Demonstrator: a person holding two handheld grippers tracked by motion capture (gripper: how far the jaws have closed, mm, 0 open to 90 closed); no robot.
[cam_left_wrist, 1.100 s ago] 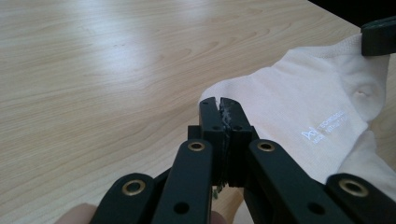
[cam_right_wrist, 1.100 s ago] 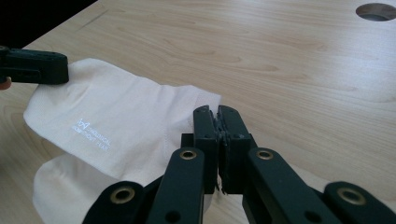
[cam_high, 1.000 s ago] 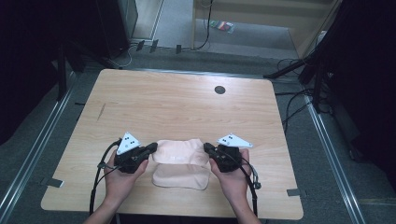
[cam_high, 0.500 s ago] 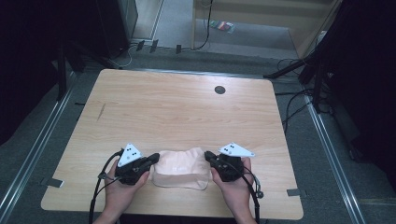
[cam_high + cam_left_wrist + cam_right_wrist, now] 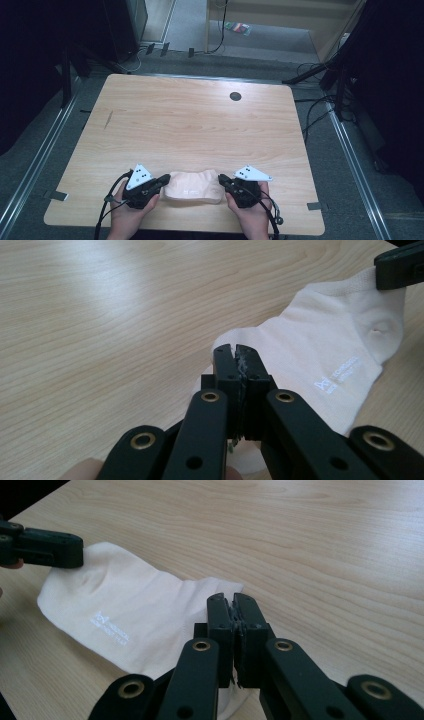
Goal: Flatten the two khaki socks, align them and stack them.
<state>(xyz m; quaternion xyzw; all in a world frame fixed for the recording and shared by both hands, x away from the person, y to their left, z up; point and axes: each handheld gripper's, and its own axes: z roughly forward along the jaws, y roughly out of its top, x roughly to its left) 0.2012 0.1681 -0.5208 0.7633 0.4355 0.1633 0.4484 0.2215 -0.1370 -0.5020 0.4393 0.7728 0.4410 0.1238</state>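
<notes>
Two grippers clamp one sock near the table's front edge.
Left gripper jaws fully closed on one sock end; right gripper likewise on the opposite end.

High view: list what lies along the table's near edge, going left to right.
Left black two-jaw gripper → pale cream fabric sock → right black two-jaw gripper, all on the light wooden table.

left claw: black, brass-ringed rivets, white three-cornered plate with dots | right claw: same build | cables: black, trailing from both | forearms: bare
</notes>
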